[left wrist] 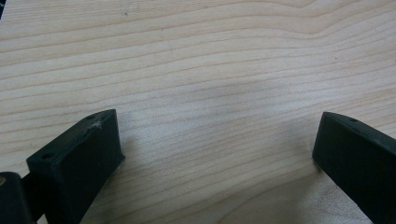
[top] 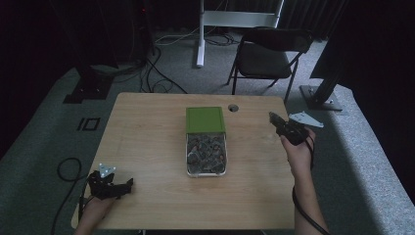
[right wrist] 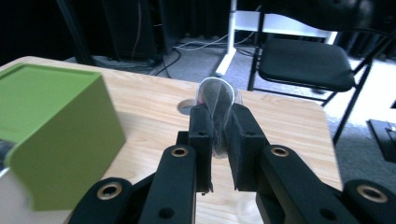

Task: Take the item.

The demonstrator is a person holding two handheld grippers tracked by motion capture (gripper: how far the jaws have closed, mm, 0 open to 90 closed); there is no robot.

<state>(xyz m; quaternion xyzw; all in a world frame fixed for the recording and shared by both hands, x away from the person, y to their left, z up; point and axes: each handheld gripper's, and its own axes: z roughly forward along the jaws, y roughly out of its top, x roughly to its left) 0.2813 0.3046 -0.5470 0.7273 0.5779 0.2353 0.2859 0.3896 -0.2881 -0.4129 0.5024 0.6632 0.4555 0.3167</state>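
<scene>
A light wood-grain bench (top: 147, 147) was seen on grey carpet in a dark room. A clear tray (top: 206, 155) of dark pieces under a green lid (top: 205, 119) sat mid-bench. Left hand-held gripper (left wrist: 217, 149) was spread over bare wood; right hand-held gripper (right wrist: 218, 140) was pinched on a small clear packet (right wrist: 217, 100).

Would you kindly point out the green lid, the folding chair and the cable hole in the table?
green lid (top: 205, 119), high view, its flat top.
folding chair (top: 263, 60), high view, its seat.
cable hole (top: 233, 107), high view, its centre.

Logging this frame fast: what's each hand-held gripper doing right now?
Left hand-held gripper: open, holding nothing, over the table.
Right hand-held gripper: closed on a small clear packet.
</scene>
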